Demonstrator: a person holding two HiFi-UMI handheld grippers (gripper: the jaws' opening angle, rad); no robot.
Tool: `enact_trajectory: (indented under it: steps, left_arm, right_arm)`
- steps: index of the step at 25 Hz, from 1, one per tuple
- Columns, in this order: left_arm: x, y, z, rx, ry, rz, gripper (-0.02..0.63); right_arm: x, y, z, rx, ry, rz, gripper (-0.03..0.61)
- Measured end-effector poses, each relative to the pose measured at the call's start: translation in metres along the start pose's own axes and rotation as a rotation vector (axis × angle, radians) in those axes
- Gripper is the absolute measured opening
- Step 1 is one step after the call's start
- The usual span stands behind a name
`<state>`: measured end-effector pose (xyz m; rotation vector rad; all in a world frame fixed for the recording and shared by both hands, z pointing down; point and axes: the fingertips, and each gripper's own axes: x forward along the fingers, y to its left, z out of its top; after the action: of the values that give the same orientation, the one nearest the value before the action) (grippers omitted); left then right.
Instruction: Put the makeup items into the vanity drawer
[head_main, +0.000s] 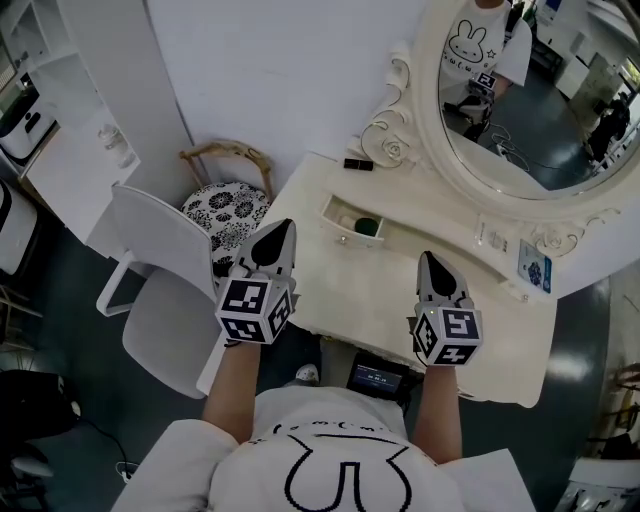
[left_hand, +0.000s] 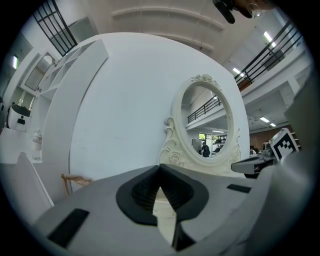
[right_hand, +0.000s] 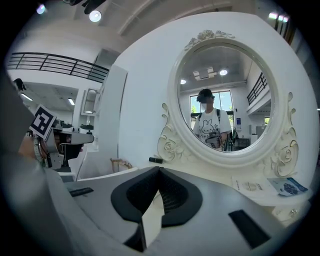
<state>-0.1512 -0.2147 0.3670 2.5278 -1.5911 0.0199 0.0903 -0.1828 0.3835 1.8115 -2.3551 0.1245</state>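
Black tube (head_main: 358, 164) at the back-left corner of the vanity (head_main: 370, 292)
My left gripper (head_main: 285, 230) and right gripper (head_main: 429, 262) are shut, empty; the tube lies along the back edge, past the open drawer (head_main: 340, 215), nearer my left.

A big oval mirror (head_main: 520, 90) with a curly white frame stands at the far side of the white bench (head_main: 390, 290). A small blue card (head_main: 535, 268) sits near the mirror on the right. Left of the bench is a white chair (head_main: 160, 290), and farther off a stool (head_main: 228, 208) with a black and white flower cushion. A white shelf (head_main: 60, 150) on the far left holds a clear bottle (head_main: 115, 145). The floor (head_main: 60, 300) is dark
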Motion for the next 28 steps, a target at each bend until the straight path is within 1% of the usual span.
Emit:
enact_trajectory:
  steps: [3,8,12,14,19,28]
  left_arm:
    - [0.005,-0.006,0.0,0.017,0.009,-0.018,0.015]
    - [0.019,-0.008,0.003,0.002,-0.004,-0.023,0.015]
    - [0.026,-0.011,0.002,0.001,-0.01,-0.027,0.015]
    - [0.027,-0.012,0.001,0.002,-0.007,-0.027,0.015]
    - [0.03,-0.013,0.001,0.005,-0.004,-0.028,0.015]
    - [0.034,-0.017,-0.002,0.007,0.007,-0.044,0.015]
  right_arm:
    - [0.0,-0.004,0.003,-0.003,-0.018,-0.013,-0.015]
    - [0.003,-0.013,0.013,-0.019,-0.052,-0.009,-0.015]
    - [0.004,-0.023,0.021,0.055,-0.098,0.005,-0.015]
    - [0.004,-0.026,0.022,0.07,-0.107,0.005,-0.015]
    - [0.008,-0.025,0.014,-0.002,-0.065,0.005,-0.015]
    - [0.009,-0.023,0.009,-0.036,-0.039,0.01,-0.015]
